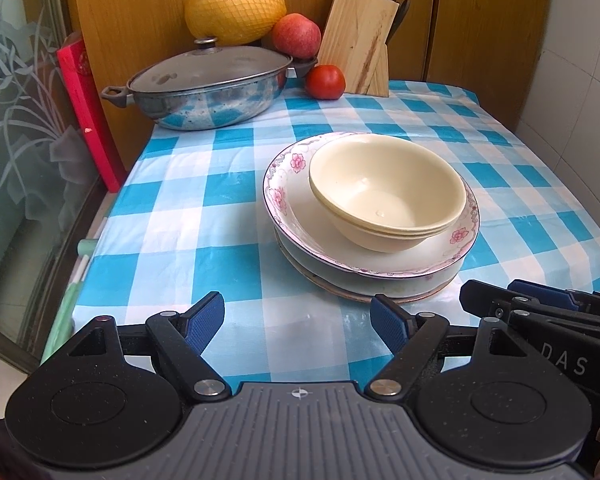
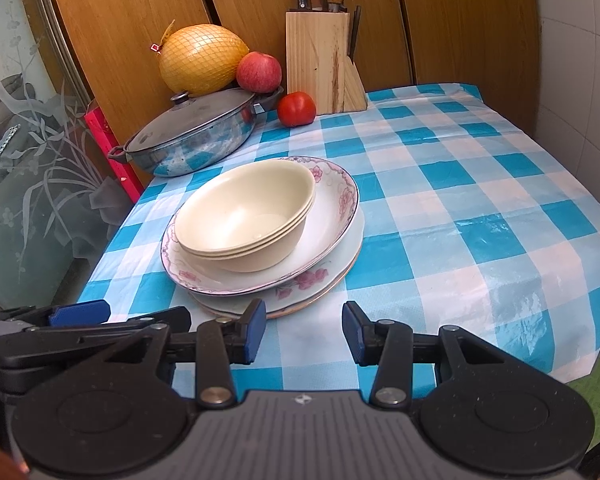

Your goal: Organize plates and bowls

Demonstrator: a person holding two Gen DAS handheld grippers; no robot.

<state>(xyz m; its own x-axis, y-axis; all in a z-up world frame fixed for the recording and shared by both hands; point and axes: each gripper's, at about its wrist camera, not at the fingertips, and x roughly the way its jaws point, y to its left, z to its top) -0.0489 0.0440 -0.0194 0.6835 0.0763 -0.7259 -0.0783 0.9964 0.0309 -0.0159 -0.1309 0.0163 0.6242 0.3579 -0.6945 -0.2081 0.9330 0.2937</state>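
Observation:
Nested cream bowls sit on a floral-rimmed plate, which rests on more stacked plates. The stack stands on the blue-checked tablecloth. My left gripper is open and empty, just in front of the stack and to its left. My right gripper is open and empty, at the stack's near right edge. The right gripper also shows at the right of the left wrist view, and the left gripper at the left of the right wrist view.
At the back stand a lidded steel pan, a netted pomelo, an apple, a tomato and a wooden knife block. A glass panel lines the left.

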